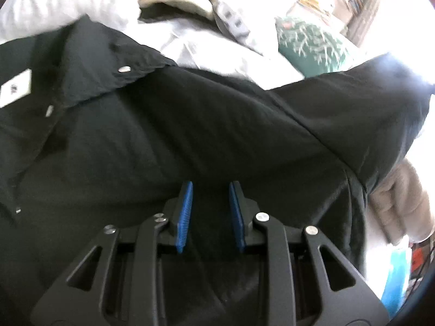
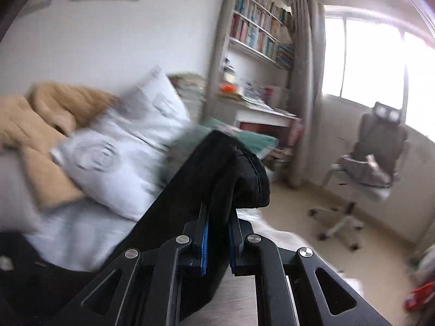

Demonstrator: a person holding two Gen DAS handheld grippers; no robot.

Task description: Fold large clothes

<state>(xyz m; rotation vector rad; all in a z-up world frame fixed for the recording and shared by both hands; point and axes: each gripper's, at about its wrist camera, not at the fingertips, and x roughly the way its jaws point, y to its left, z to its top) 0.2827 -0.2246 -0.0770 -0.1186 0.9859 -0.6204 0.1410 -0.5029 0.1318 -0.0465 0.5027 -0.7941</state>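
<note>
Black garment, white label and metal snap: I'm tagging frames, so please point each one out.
black garment (image 1: 217, 125): left wrist view, on its broad middle panel.
white label (image 1: 15, 88): left wrist view, on the label's centre.
metal snap (image 1: 124, 69): left wrist view, on the stud's face.

pillow (image 2: 119, 160) and tan blanket (image 2: 40, 135) motion-blurred, black garment (image 1: 190, 125) cut off at left frame edge, white label (image 1: 16, 88) print unreadable

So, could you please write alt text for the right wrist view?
The right gripper is shut on a black garment, lifting its sleeve end above a bed with a white pillow and tan blanket. Behind are a bookshelf, window and office chair.
</note>
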